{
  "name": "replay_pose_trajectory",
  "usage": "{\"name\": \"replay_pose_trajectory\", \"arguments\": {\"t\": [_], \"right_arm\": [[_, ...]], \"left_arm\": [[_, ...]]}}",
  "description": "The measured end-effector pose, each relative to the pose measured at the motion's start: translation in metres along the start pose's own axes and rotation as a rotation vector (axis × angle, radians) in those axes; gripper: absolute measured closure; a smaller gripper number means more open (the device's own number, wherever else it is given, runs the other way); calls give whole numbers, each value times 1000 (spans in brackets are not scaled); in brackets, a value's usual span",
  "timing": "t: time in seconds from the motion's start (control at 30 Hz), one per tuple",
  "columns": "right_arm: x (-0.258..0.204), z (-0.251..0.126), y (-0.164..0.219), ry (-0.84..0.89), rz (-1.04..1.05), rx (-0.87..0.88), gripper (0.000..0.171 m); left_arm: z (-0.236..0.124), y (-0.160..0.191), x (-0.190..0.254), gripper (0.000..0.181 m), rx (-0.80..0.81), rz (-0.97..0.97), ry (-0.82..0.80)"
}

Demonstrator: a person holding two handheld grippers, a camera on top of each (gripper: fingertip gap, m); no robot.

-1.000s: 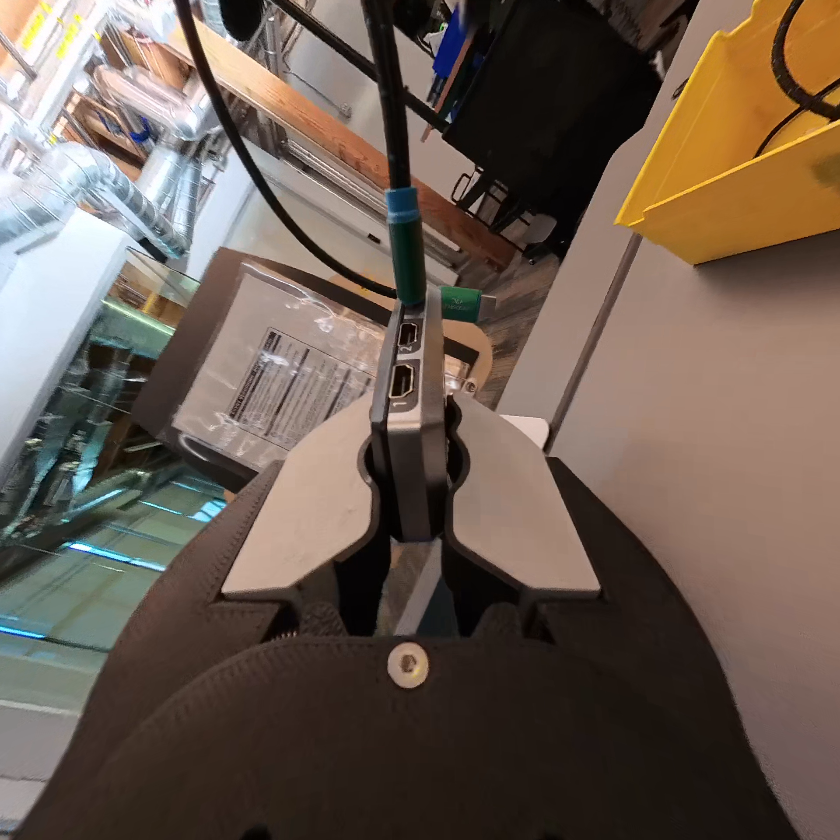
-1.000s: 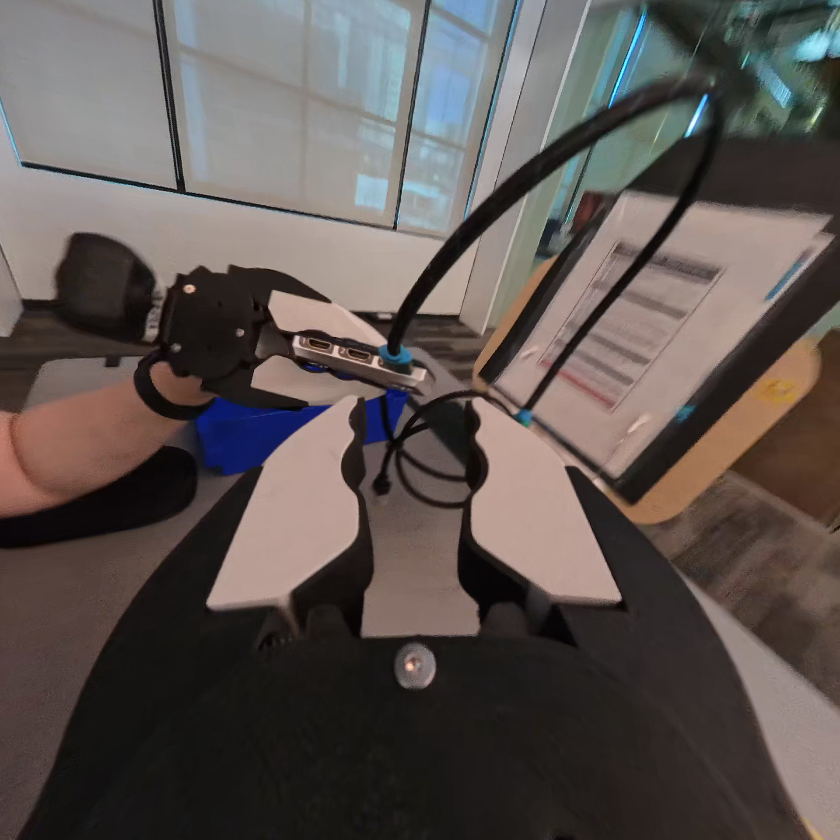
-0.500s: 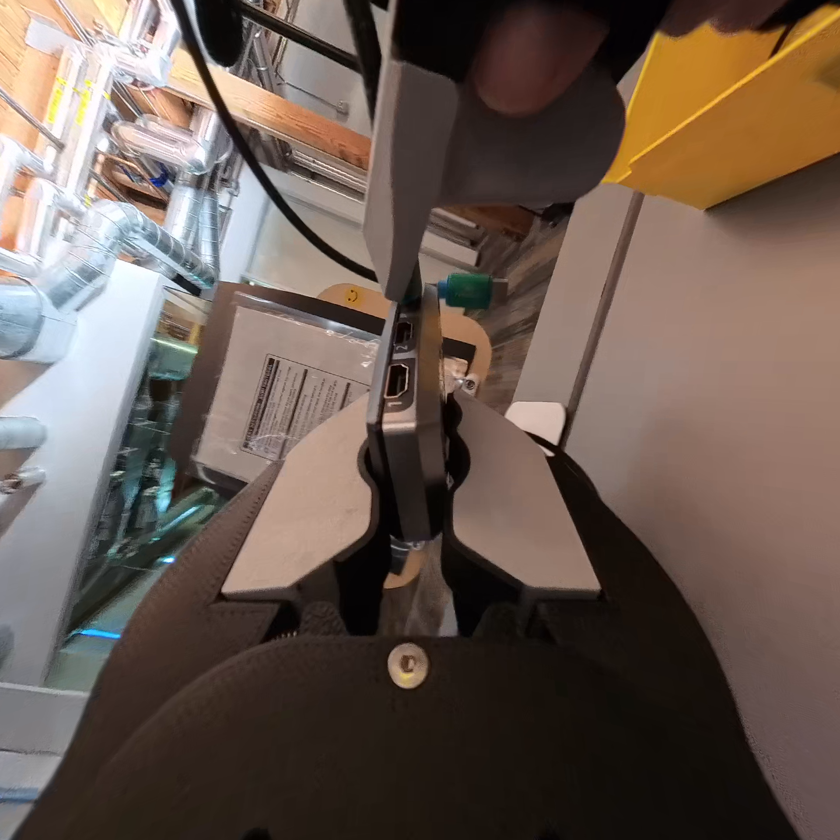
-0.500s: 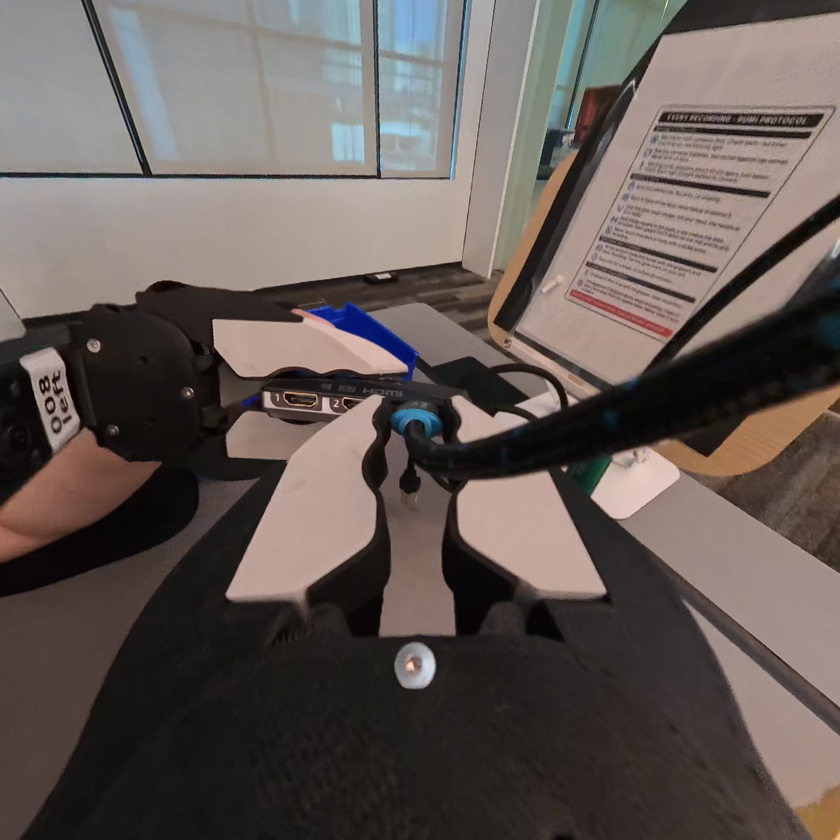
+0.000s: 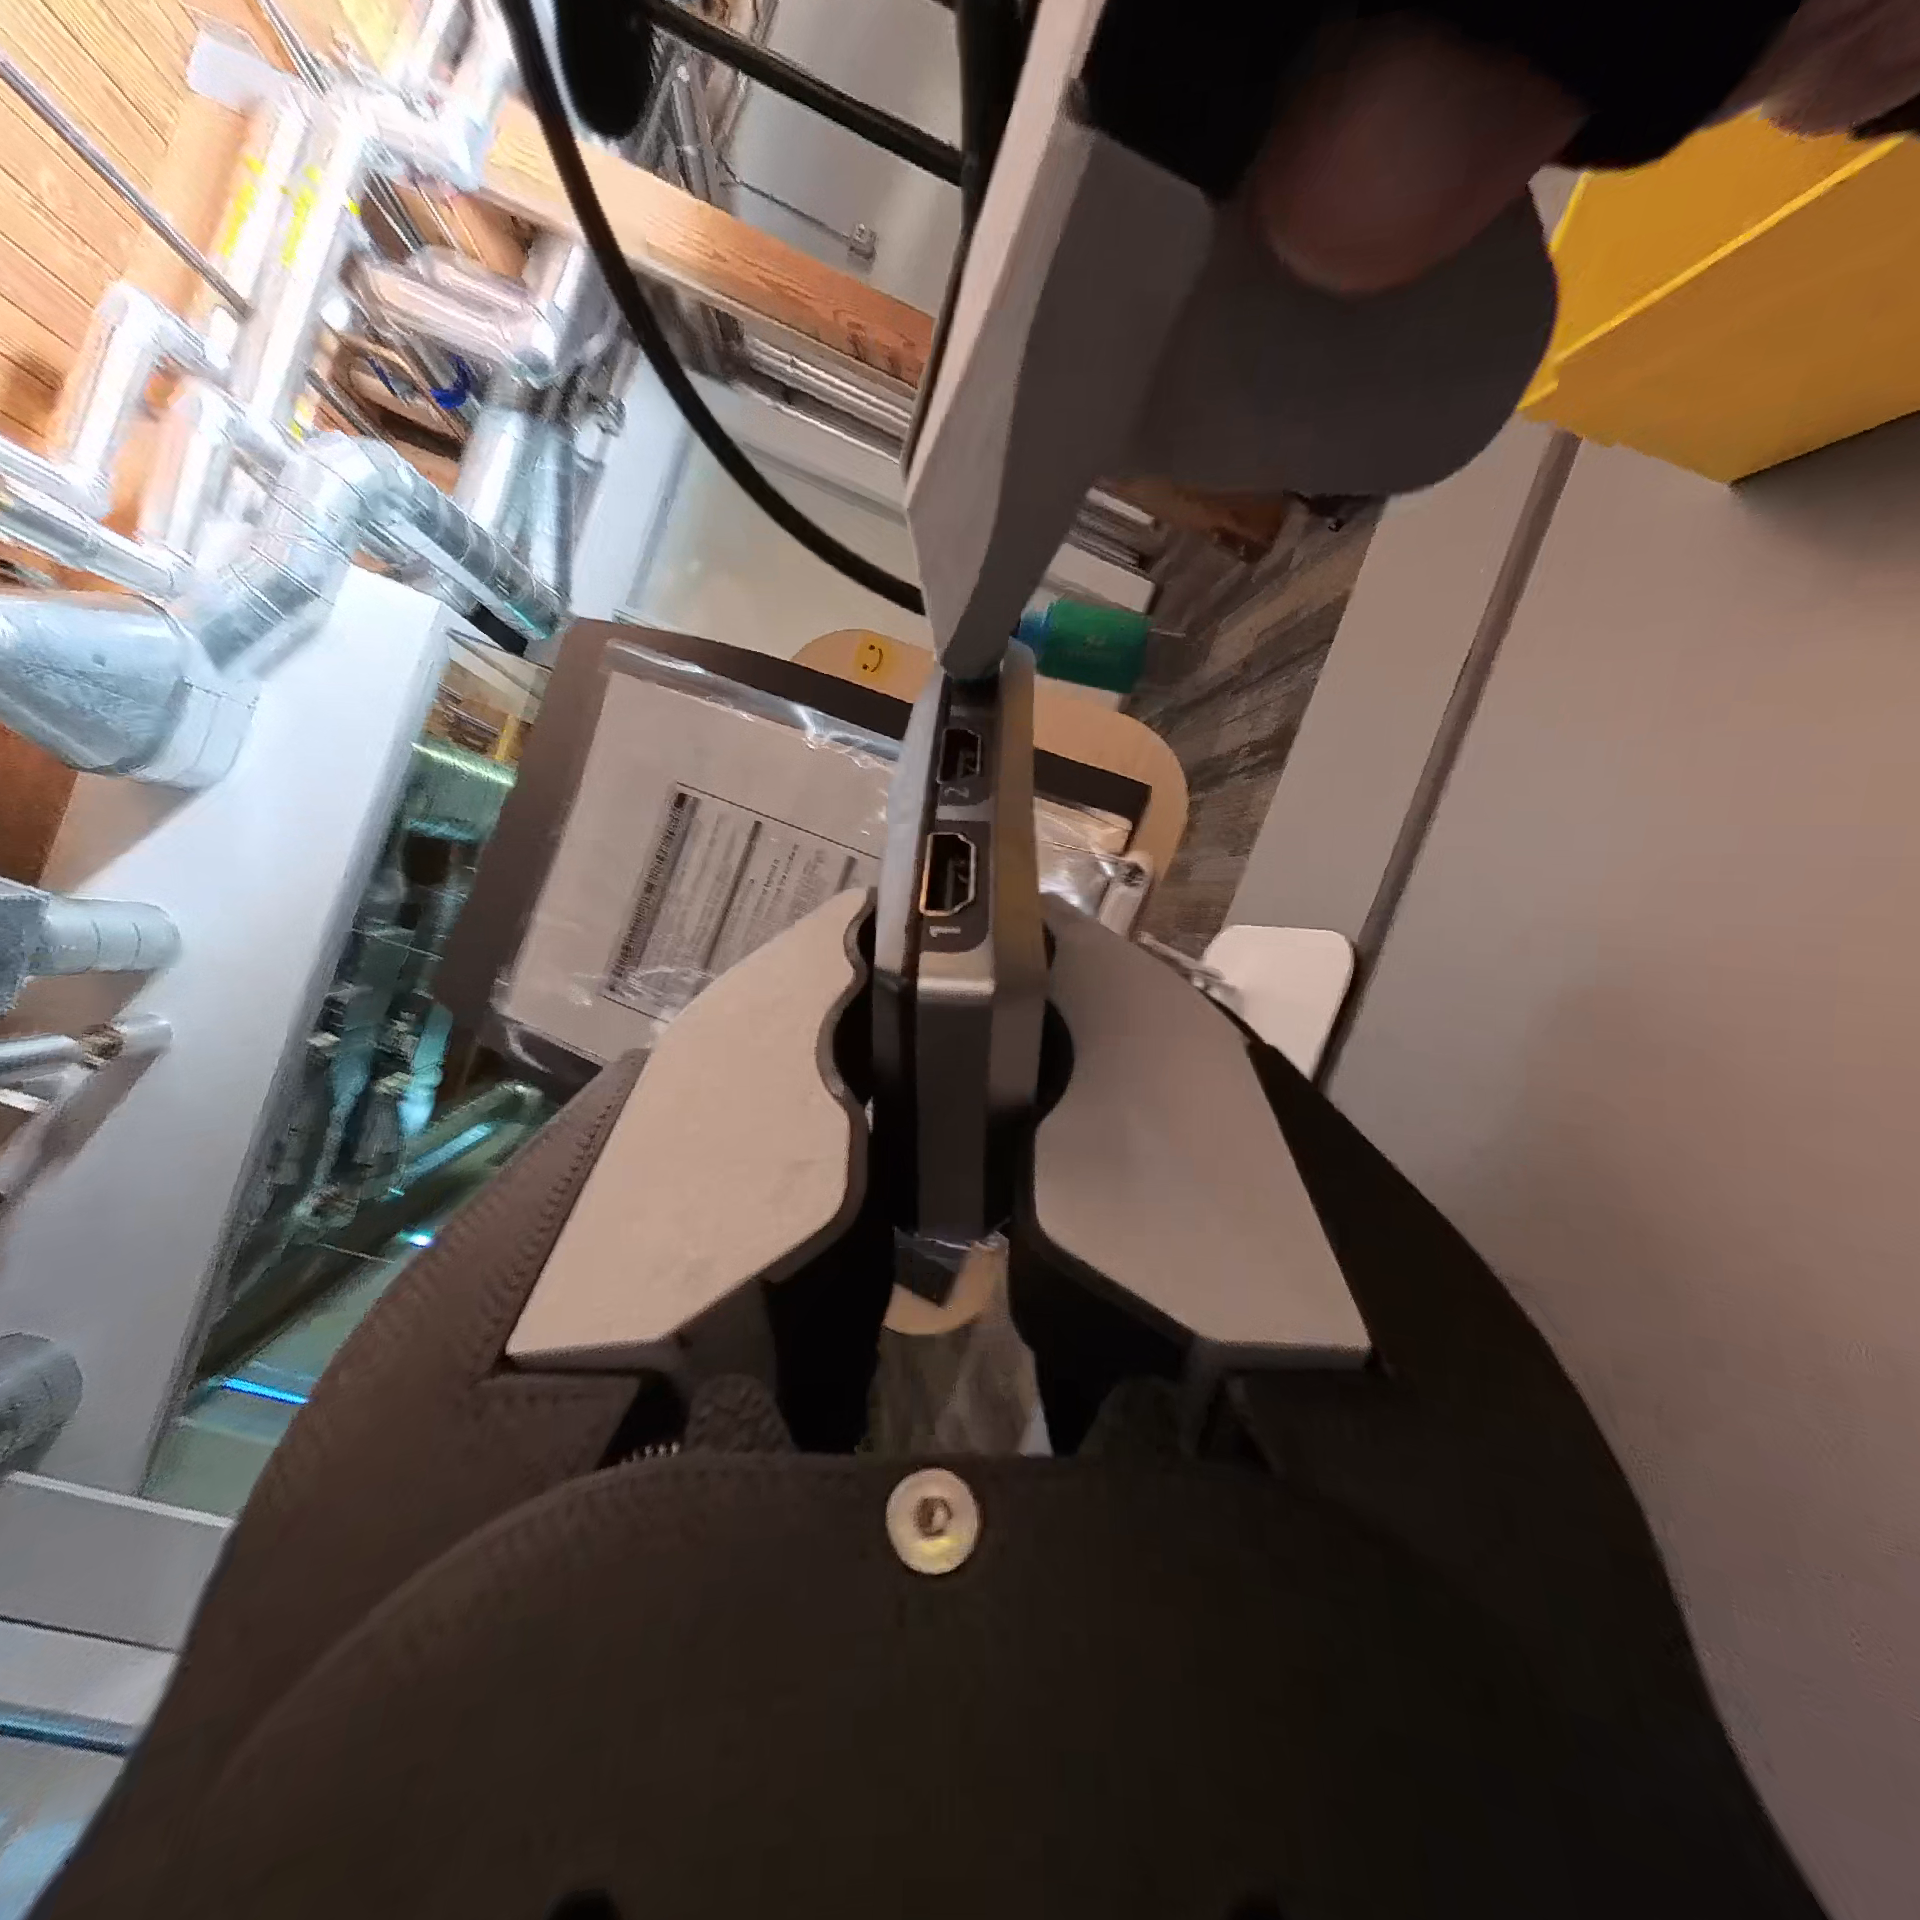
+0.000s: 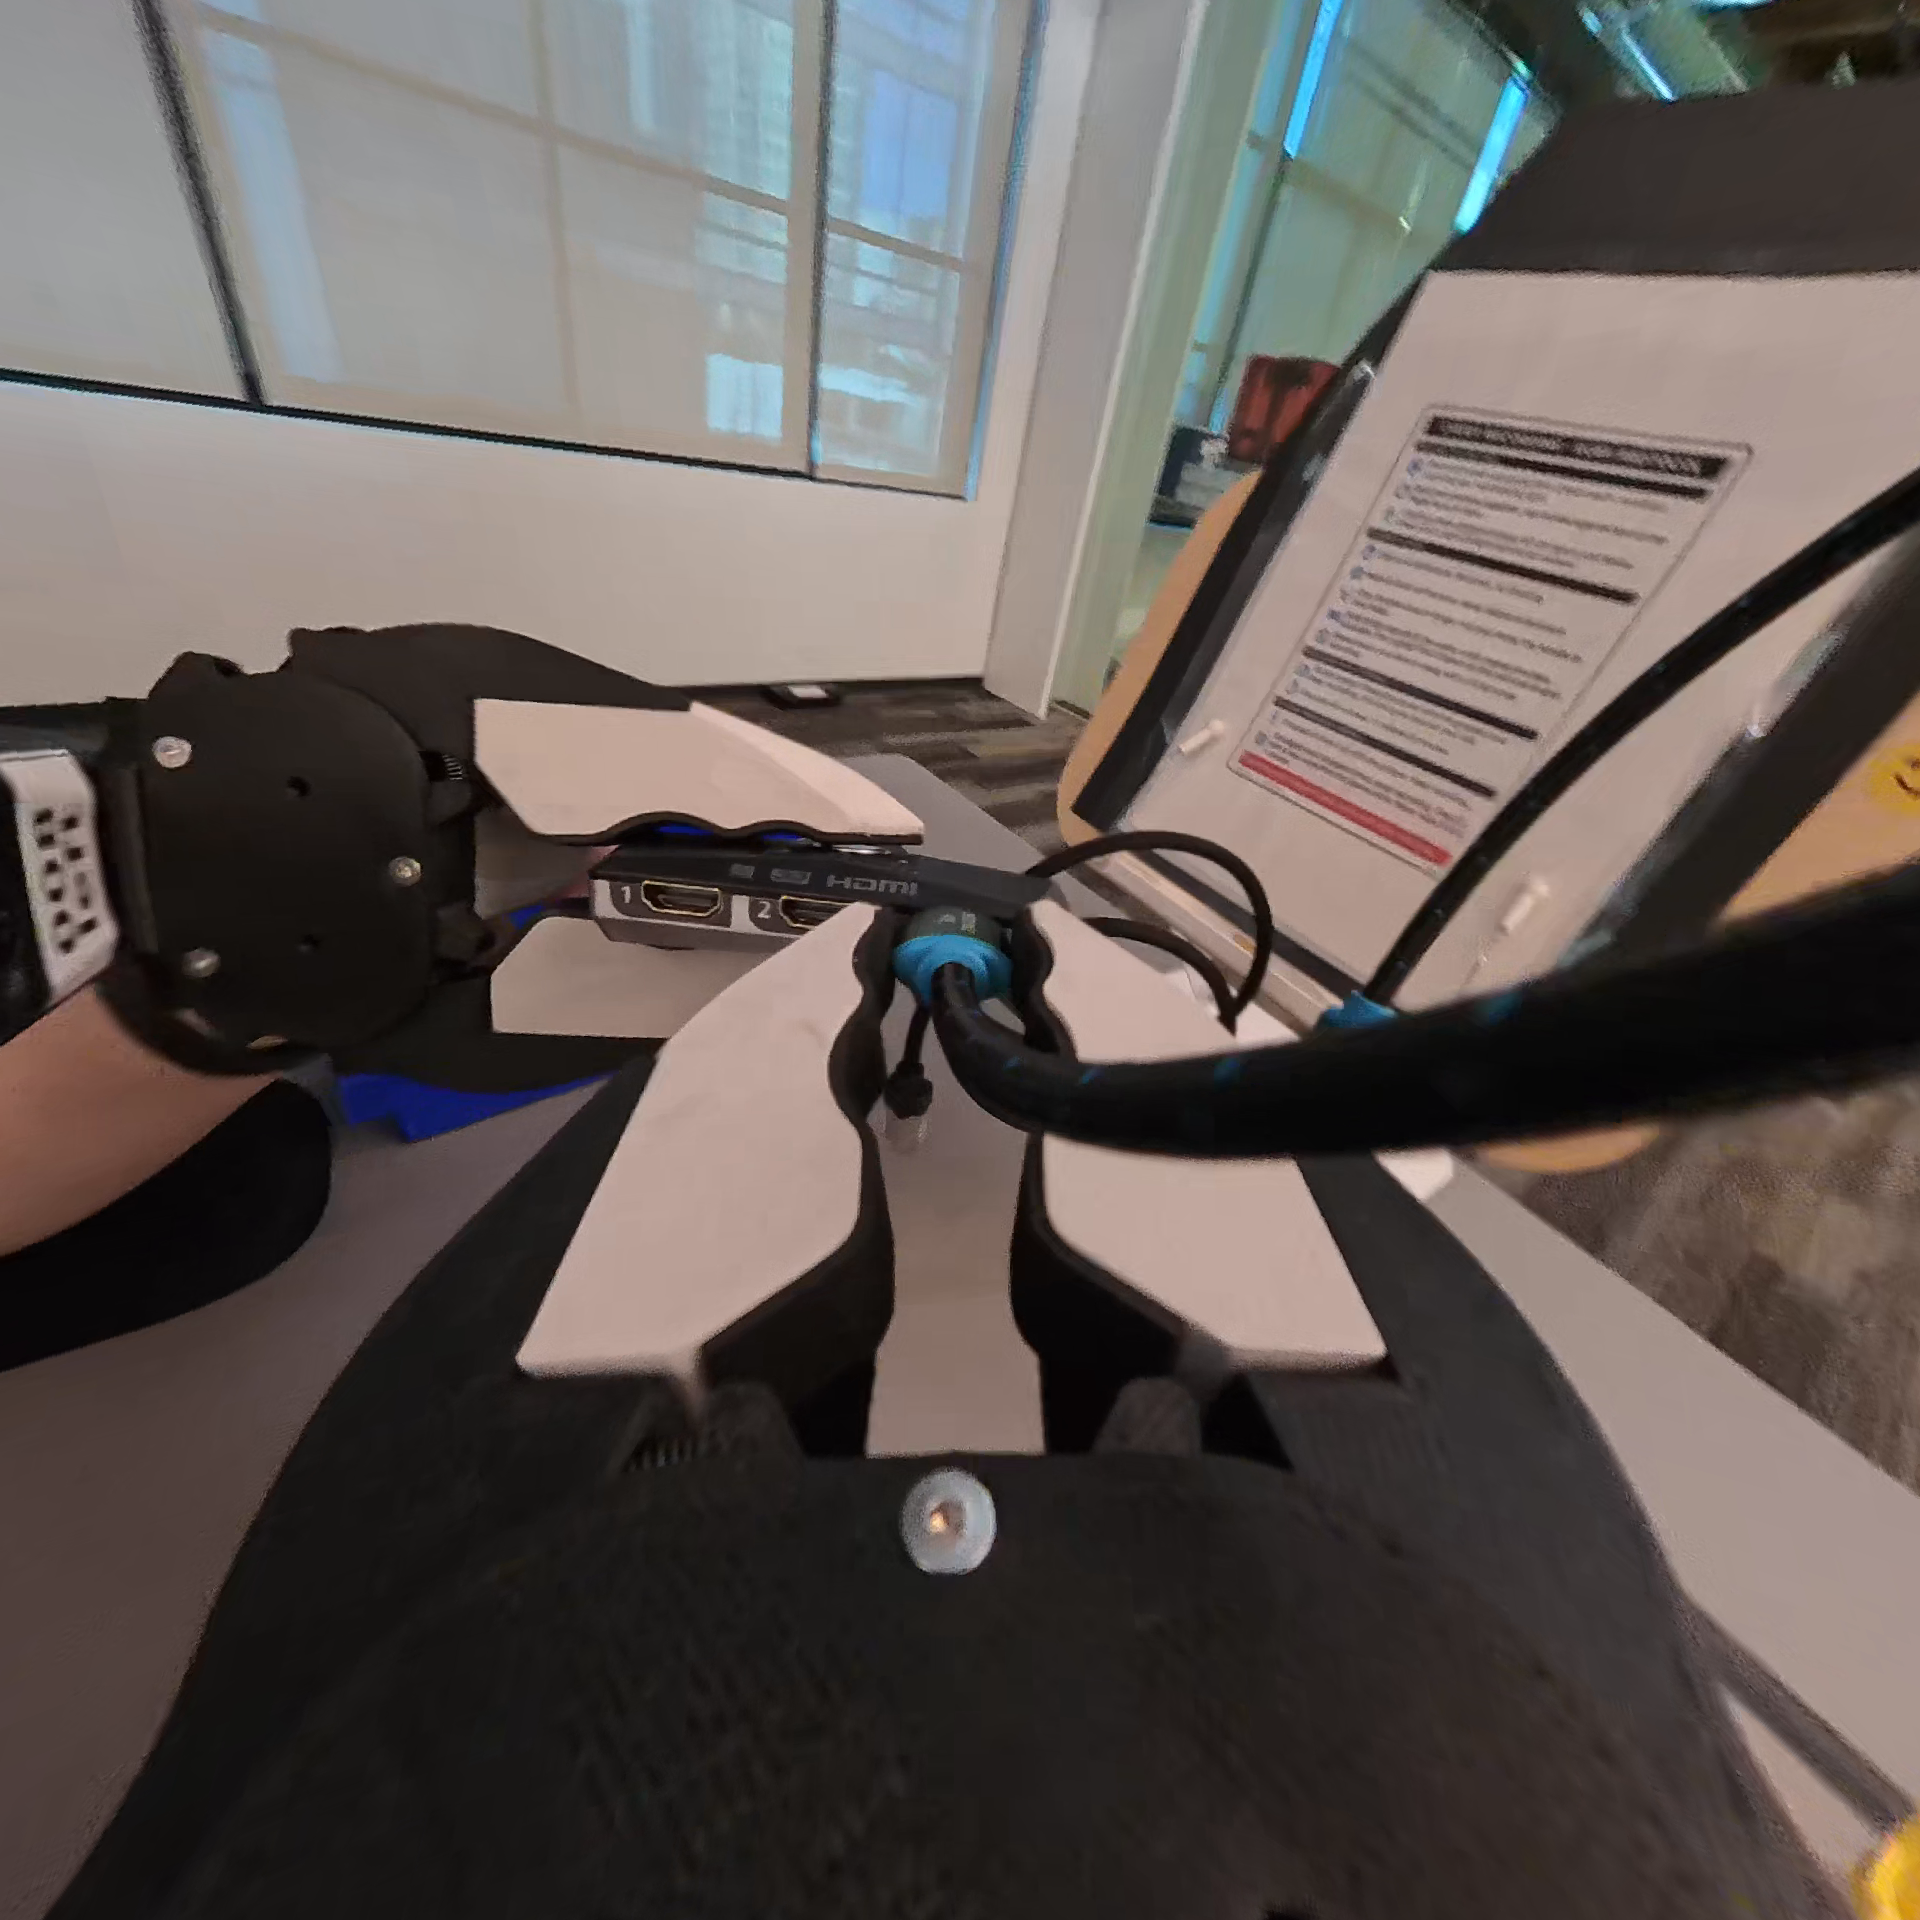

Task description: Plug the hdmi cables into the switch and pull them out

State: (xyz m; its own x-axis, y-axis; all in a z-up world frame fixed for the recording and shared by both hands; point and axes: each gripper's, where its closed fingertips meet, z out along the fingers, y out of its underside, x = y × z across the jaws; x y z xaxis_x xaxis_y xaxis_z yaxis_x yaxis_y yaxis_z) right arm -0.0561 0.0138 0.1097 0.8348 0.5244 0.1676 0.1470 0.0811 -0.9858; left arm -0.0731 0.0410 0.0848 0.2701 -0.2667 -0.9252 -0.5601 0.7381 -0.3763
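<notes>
Your left gripper (image 5: 951,1023) was clamped, its fingers (image 5: 727,1122) pressed flat against both faces of what they held, and it lay on its side, low and level. Your right gripper (image 6: 951,971) met it at a right angle, fingers (image 6: 727,1132) nearly closed around the piece between their tips. Your bare left forearm (image 6: 94,1132) ran low beneath its gripper

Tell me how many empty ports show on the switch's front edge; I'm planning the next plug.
2. In the right wrist view, one empty port sits nearest the left gripper holding the switch; the second is beside it, partly hidden. Others may be covered.
</notes>
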Motion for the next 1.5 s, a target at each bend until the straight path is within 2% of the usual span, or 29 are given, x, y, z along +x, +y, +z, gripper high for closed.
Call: {"name": "replay_pose_trajectory", "arguments": {"t": [0.03,0.1,0.17,0.3,0.4,0.5,0.57,0.67,0.7,0.77,0.83,0.9,0.97,1.03,1.1,1.17,1.37,1.43,1.5], "right_arm": [[-3,-1,-1,-40,-15,17,149],[-9,-7,-5,-114,-99,47,142],[-6,-15,-3,-94,-272,63,122],[-14,-20,3,-36,-627,78,114],[-31,-18,1,28,-910,120,122],[-43,-17,15,21,-1127,39,138],[-40,-15,17,35,-1136,-23,149],[-29,-12,10,175,-1187,-33,149],[-23,-12,8,230,-1195,-30,149],[-7,-15,3,337,-1197,-33,149],[3,-18,0,422,-1226,-31,150],[3,-16,3,445,-1283,-37,151],[1,-11,9,448,-1316,-58,151],[-2,-8,13,435,-1336,-55,151],[-6,-6,17,409,-1365,-64,150],[-4,-6,19,406,-1369,-69,151],[6,-8,24,411,-1393,-103,150],[8,-9,26,418,-1431,-105,150],[7,-9,28,419,-1478,-97,151]], "left_arm": [[-2,-1,-3,159,15,34,-23],[-6,-2,-10,159,36,77,-63],[-11,-4,-14,159,70,75,-41],[-27,-17,-7,159,196,112,58],[-40,-33,11,159,294,179,150],[-44,-42,21,159,323,190,185],[-42,-41,19,153,323,155,176],[-37,-24,-3,143,240,14,131],[-36,-14,-10,133,195,-51,156],[-39,-3,-16,118,158,-257,265],[-42,-8,-22,108,192,-543,389],[-44,-22,-21,102,260,-822,543],[-40,-30,-11,97,284,-979,663],[-30,-24,5,107,238,-971,690],[-21,-19,10,124,229,-896,623],[-19,-20,12,124,245,-860,587],[-10,-21,18,124,211,-948,591],[-7,-21,21,122,202,-1004,594],[-4,-24,18,118,239,-1147,607]]}}
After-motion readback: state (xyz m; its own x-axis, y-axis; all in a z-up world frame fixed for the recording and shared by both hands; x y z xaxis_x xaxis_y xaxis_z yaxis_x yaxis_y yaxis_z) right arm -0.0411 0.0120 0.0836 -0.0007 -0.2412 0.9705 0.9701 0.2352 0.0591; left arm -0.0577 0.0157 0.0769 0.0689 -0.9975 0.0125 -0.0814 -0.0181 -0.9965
